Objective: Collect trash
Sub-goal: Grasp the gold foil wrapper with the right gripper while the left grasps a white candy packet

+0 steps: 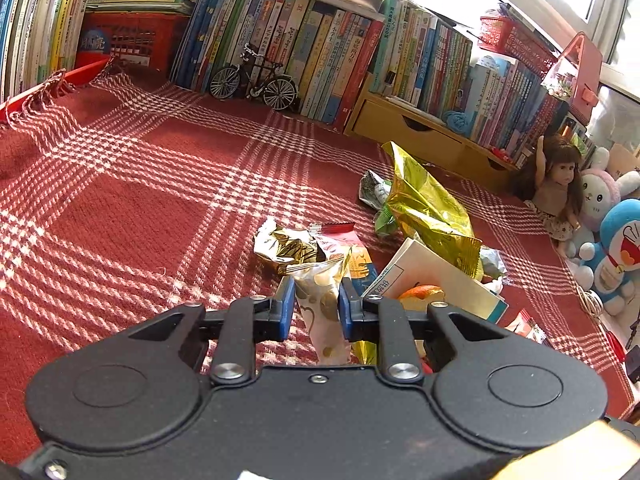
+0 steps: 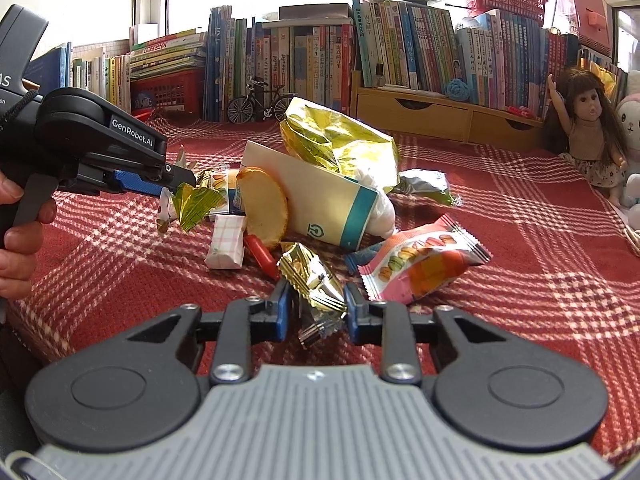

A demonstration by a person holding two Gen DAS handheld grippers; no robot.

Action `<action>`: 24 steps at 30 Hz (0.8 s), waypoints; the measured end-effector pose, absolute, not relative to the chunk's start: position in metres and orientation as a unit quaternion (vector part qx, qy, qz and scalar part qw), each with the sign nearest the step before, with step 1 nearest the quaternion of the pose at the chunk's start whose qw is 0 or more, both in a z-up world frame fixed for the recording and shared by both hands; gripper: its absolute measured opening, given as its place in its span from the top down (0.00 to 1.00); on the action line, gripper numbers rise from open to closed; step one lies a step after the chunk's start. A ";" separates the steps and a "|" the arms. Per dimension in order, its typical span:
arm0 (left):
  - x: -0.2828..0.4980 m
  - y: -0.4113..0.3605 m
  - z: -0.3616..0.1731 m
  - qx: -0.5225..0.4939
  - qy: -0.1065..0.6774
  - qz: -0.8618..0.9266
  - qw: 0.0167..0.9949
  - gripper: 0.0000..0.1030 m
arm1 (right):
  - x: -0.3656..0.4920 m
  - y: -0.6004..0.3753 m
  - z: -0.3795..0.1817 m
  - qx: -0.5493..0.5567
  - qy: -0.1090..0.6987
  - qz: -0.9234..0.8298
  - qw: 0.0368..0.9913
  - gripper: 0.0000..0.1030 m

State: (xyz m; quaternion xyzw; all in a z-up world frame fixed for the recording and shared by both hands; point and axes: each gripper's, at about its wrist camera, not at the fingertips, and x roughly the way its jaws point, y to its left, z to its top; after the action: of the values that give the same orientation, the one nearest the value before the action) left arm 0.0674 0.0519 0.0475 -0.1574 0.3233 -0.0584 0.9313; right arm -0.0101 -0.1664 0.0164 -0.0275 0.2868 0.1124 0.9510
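Observation:
Snack trash lies heaped on a red checked blanket (image 1: 140, 184). My left gripper (image 1: 317, 292) is shut on a white wrapper with gold spots (image 1: 324, 300); the right wrist view shows that gripper (image 2: 182, 178) at the pile's left side with wrappers hanging from it. My right gripper (image 2: 317, 296) is shut on a crumpled gold foil wrapper (image 2: 316, 280) at the pile's near edge. In the heap are a big yellow foil bag (image 2: 336, 140), a white carton with a teal band (image 2: 320, 200), an orange peel (image 2: 262, 204), a pink macaron wrapper (image 2: 420, 264) and a pink checked packet (image 2: 226, 242).
Rows of books (image 2: 400, 52) and a wooden drawer unit (image 2: 420, 112) line the back, with a model bicycle (image 2: 260, 104) in front. A doll (image 2: 588, 120) and plush toys (image 1: 616, 248) sit at the right. A person's hand (image 2: 16, 220) holds the left gripper's handle.

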 end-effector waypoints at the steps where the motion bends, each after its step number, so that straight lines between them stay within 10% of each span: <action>1: 0.064 0.052 0.050 -0.157 0.322 -0.061 0.932 0.79 | -0.011 -0.166 0.018 -0.028 0.285 0.112 0.952 0.67; 13: 0.028 0.044 0.056 -0.101 0.322 -0.088 0.937 0.41 | -0.021 -0.173 0.020 -0.022 0.290 0.105 0.951 0.63; 24: 0.004 0.055 0.040 -0.044 0.355 -0.075 0.931 0.46 | -0.025 -0.173 0.016 -0.027 0.293 0.106 0.950 0.61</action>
State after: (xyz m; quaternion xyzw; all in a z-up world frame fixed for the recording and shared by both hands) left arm 0.0044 0.0547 0.0400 -0.0439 0.3546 -0.0754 0.9309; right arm -0.0251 -0.1729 0.0157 -0.0266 0.2930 0.1064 0.9498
